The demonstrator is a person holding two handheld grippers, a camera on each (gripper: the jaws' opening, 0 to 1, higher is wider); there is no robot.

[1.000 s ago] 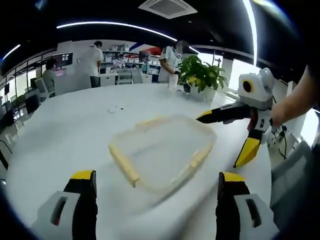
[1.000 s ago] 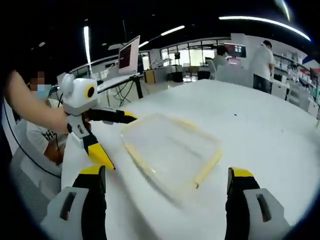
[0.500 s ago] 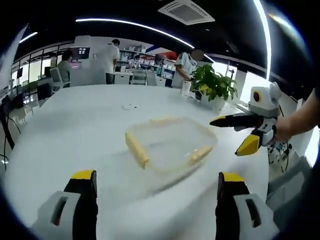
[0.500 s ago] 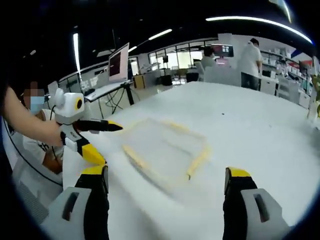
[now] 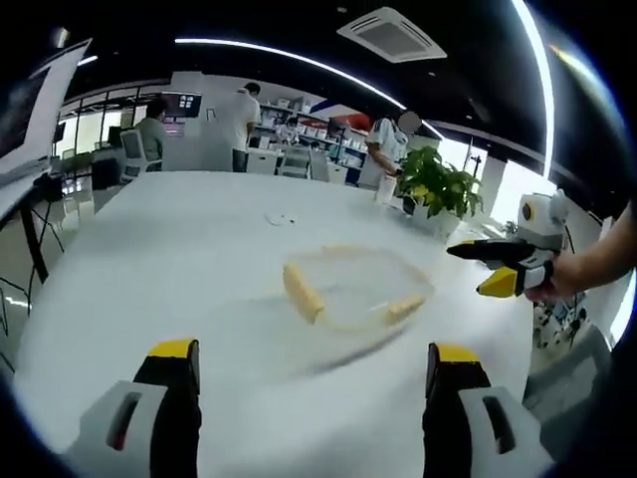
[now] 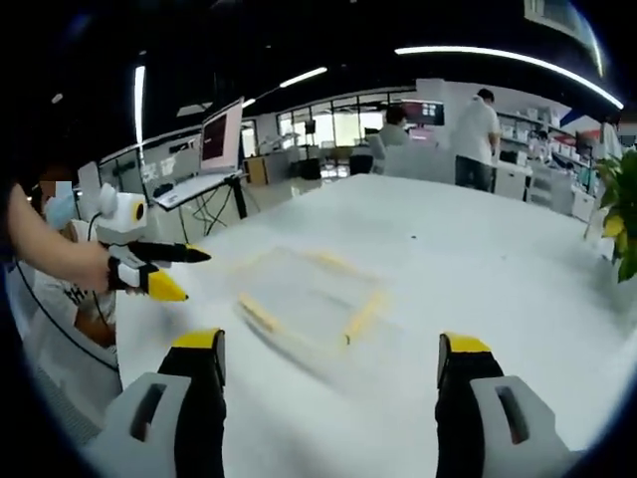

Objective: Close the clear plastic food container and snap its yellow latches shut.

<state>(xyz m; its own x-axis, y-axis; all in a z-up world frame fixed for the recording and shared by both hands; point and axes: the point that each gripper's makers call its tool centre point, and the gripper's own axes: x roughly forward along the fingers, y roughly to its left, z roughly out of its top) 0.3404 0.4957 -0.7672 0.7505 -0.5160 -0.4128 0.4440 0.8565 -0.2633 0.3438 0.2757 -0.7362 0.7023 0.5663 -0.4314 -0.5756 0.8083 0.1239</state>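
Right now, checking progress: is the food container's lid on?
Cannot tell: the food container is blurred in both views; both tongs, left and right, are open, away from it.

An open-plan office or lab: a large white table [image 5: 149, 289], a monitor [image 6: 221, 134] at upper left, shelving [image 5: 299, 129] and standing people [image 6: 476, 139] behind.

Illumination is bright and even, supplied by long curved ceiling light strips [image 5: 299, 55] and [image 6: 498, 55]. The broad white surface [image 5: 149, 259] reflects this light with mild glare and carries only faint, soft shadows. Daylight from a window [image 5: 513, 184] overexposes the right side of the left gripper view. The clear plastic container with yellow latches [image 5: 353, 289] [image 6: 304, 294] is smeared by motion blur in both views. Fisheye distortion bends straight lines toward the edges. Background figures lack sharp detail.
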